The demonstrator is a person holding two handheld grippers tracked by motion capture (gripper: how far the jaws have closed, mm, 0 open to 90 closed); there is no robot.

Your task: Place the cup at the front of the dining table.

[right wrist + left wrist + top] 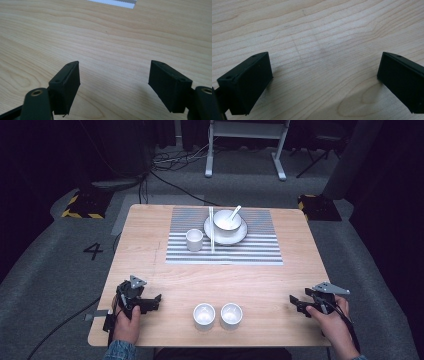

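Two white cups [204, 315] [231, 315] stand side by side near the table's front edge. On a striped placemat [260, 251] at the back sit a third white cup [194, 240], a plate [237, 237] bearing a bowl [225, 221] with a spoon [234, 212], and chopsticks [211, 227]. My left gripper [152, 301] rests at the front left, open, with bare wood between its fingers [247, 83]. At the front right my right gripper [296, 302] is open too, its fingers [65, 86] over bare table.
The wooden table [150, 260] stands on grey carpet. Beyond it are a white frame's legs [245, 150], floor cables [175, 162] and yellow-black striped blocks [82, 205] [316, 206]. A "4" [93, 251] is marked on the floor at the left.
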